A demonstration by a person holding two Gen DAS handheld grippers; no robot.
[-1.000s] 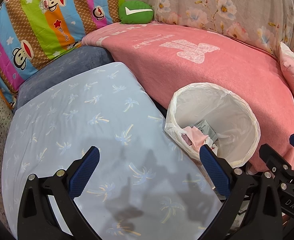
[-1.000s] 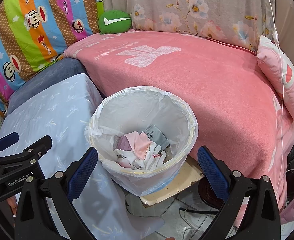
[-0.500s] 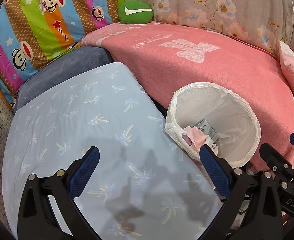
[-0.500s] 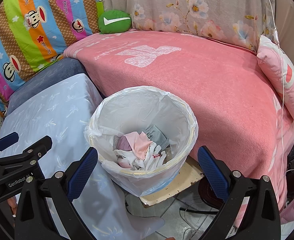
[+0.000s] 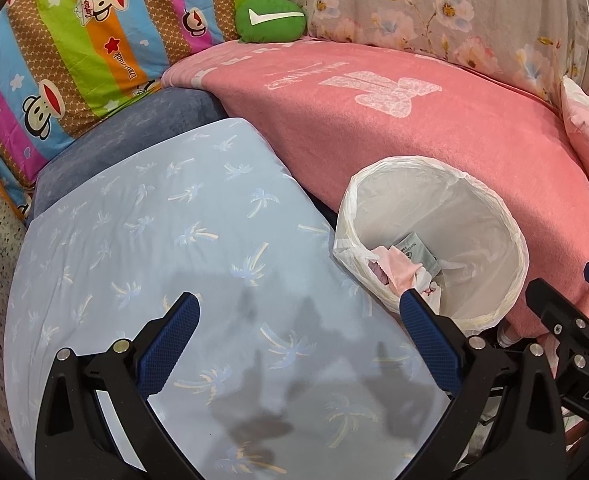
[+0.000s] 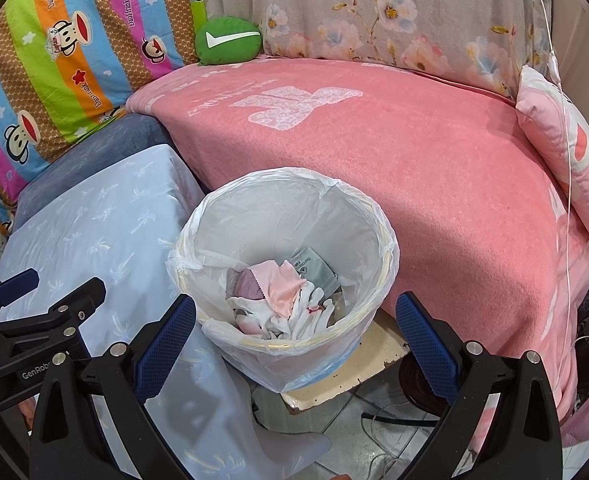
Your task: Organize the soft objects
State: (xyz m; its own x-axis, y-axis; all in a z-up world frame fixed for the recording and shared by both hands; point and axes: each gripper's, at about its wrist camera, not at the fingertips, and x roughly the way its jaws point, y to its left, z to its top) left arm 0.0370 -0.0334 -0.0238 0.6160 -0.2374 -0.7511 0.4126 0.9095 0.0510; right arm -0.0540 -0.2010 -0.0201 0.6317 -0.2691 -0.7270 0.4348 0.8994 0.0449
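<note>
Both tools you hold are spread wide and carry nothing. Your left tool hangs over the pale blue cloth printed with small palm trees, which covers a low surface at the left edge of the pink bed. Your right tool hangs over a bin lined with a white plastic bag, which stands just beside that cloth and against the bed's near edge.

The soft things lie in a loose heap at the bottom of the bin: a pale pink cloth on top, a mauve piece under it, and white fabric that looks like gloves or socks. A grey packet lies behind them.

These pieces should be very light and limp, sagging from wherever you pinch them. A raised fold or a bunched edge of the pink cloth looks like the easiest hold. The thin liner may lift along with the fabric if you catch it.

A green cushion sits at the bed's far left corner, and a pink pillow at its right edge.

The lower layers of the heap are hidden, so a count is not possible. The near side of the bin's floor is cut off in the left view. The packet's print is too small to read.
</note>
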